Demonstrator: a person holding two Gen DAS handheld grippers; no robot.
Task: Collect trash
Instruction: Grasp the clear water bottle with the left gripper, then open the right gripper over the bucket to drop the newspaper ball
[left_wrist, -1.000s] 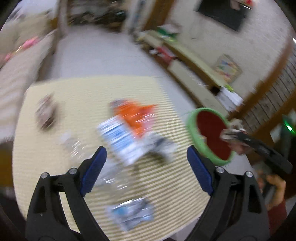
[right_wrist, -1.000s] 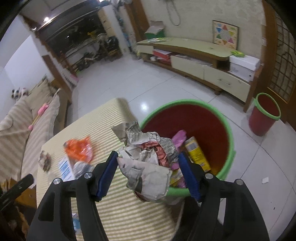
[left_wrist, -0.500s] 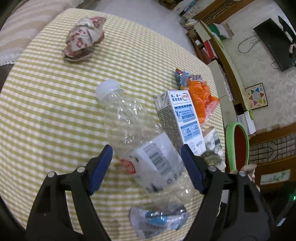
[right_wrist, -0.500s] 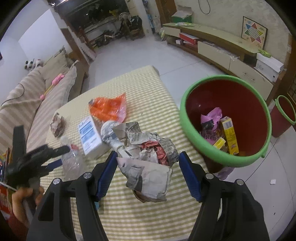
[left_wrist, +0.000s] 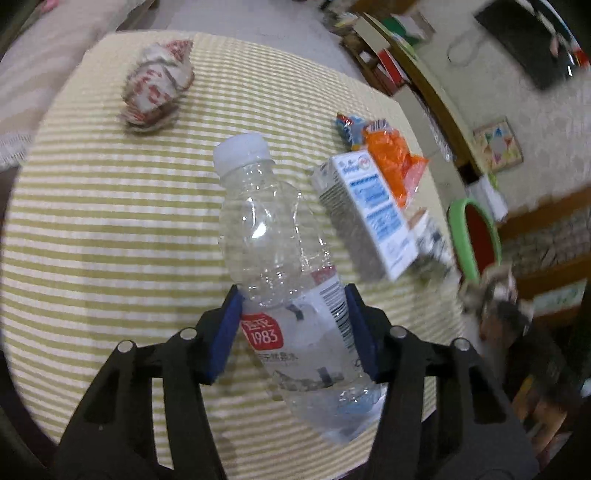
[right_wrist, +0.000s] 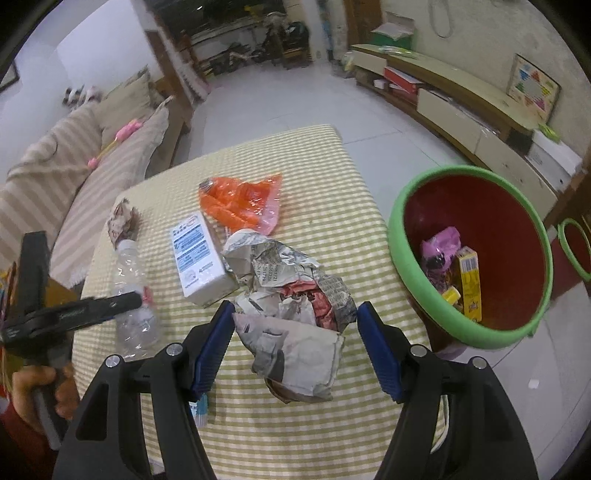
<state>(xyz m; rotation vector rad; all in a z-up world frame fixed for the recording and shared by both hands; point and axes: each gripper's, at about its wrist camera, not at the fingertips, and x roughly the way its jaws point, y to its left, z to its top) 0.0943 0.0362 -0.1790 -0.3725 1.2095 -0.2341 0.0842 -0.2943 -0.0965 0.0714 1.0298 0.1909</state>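
Observation:
My left gripper (left_wrist: 293, 328) is shut on a clear plastic bottle (left_wrist: 280, 258) with a white cap, gripped at its label over the striped table (left_wrist: 92, 240). The bottle also shows in the right wrist view (right_wrist: 129, 295). My right gripper (right_wrist: 295, 343) is shut on a crumpled newspaper wad (right_wrist: 291, 310), held above the table beside the red bin with a green rim (right_wrist: 469, 251). A white and blue carton (right_wrist: 199, 258), an orange plastic bag (right_wrist: 240, 201) and a crumpled wrapper ball (left_wrist: 157, 85) lie on the table.
The bin (left_wrist: 474, 236) stands at the table's right edge and holds a pink wrapper and a yellow box (right_wrist: 469, 280). A second small bin (right_wrist: 576, 251) stands further right. A sofa (right_wrist: 74, 155) is on the left, and a low cabinet (right_wrist: 461, 99) along the far wall.
My left gripper has closed on the bottle, which was between open jaws half a second ago. My right gripper, still holding the newspaper, has pulled back from over the bin towards the table.

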